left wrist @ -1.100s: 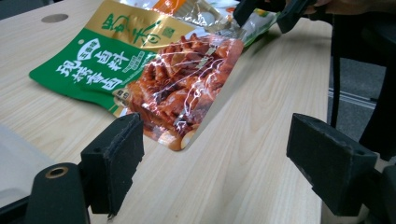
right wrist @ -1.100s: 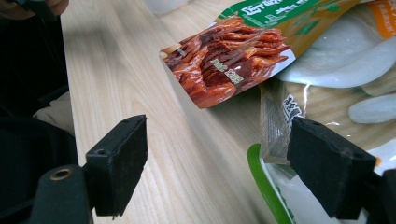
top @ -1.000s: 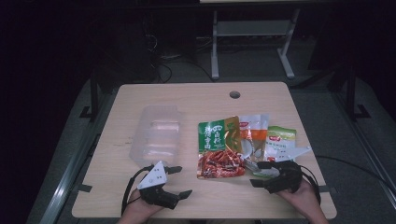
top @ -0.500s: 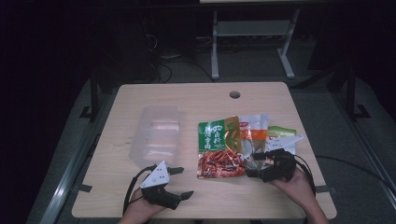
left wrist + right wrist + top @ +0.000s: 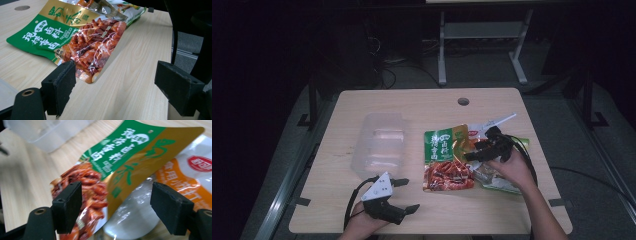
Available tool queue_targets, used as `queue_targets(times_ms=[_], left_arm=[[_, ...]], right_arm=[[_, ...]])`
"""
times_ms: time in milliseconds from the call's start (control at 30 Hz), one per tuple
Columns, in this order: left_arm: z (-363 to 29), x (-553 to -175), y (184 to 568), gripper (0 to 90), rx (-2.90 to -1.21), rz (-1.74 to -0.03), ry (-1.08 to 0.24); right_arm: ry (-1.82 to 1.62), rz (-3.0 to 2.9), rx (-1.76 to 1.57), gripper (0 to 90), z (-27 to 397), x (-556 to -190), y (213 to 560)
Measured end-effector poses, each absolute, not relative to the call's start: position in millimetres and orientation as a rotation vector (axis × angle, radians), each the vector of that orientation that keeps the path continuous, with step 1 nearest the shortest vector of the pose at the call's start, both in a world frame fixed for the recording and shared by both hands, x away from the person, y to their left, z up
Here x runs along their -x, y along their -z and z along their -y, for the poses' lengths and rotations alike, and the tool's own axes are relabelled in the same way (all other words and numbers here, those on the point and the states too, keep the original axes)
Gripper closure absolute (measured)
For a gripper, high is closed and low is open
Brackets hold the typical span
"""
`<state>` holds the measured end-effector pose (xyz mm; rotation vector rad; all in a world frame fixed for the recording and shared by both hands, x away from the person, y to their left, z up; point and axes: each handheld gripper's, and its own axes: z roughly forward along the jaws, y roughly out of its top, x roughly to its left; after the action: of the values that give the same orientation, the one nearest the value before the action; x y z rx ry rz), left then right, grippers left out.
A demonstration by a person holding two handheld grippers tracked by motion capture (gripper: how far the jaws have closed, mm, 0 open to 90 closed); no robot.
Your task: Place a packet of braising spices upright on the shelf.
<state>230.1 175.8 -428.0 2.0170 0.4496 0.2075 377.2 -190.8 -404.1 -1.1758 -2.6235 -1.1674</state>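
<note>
- Near the middle of the wooden table (image 5: 422, 105), a green-and-gold snack pouch (image 5: 445, 159) is lying flat, its printed picture of red food facing up and its lower edge pointing toward the person.
- Over the right side of that pouch, the right gripper (image 5: 478, 149) is hovering with its jaws spread wide, gripping nothing; the right gripper view is showing the pouch (image 5: 117, 167) passing between and beyond the two black pads.
- Beneath and just beside the green pouch, a silvery pack with an orange label (image 5: 190, 182) is lying partly covered, and another green-edged packet (image 5: 517, 145) is peeking out under the person's right hand (image 5: 509, 167).
- At the near left edge of the table, the left gripper (image 5: 404, 196) is resting low with its jaws also standing wide apart and nothing between them.
- Along the left gripper view, the same pouch (image 5: 75, 37) is lying ahead of the pads, close to the left pad (image 5: 60, 87) but not touching either one that I can tell.
- To the left of the pouch, a clear plastic container (image 5: 381, 142) is sitting on the table, well apart from the right gripper and just beyond the left one.
- Toward the far edge, a small round hole (image 5: 463, 101) is showing in the tabletop.
</note>
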Motion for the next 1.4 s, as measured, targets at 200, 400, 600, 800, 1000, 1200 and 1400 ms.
queue_targets(times_ms=[200, 400, 600, 800, 1000, 1200, 1400], left_arm=[[-174, -233, 428, 16.9, -2.013, -0.446, -0.202], [-170, -233, 429, 16.9, -2.021, -0.437, -0.2], [-164, -233, 430, 16.9, -2.03, -0.426, -0.198], [-158, -233, 431, 17.1, -2.033, -0.443, -0.182], [-155, -238, 429, 17.3, -2.001, -0.487, -0.158], [-143, -249, 421, 18.2, -1.987, -0.534, -0.163], [-125, -268, 422, 19.1, -1.983, -0.672, -0.196]], right_arm=[[1.078, 2.582, 1.268, 31.6, 184, -403, 404], [0.994, 2.569, 1.313, 40.4, 171, -419, 416], [0.97, 2.562, 1.301, 60.0, 163, -423, 427], [1.062, 2.529, 1.23, 88.9, 164, -422, 426], [1.142, 2.56, 1.183, 90.0, 165, -411, 418], [1.27, 2.578, 1.106, 90.0, 171, -390, 392], [1.401, 2.601, 1.042, 90.0, 178, -367, 374]])
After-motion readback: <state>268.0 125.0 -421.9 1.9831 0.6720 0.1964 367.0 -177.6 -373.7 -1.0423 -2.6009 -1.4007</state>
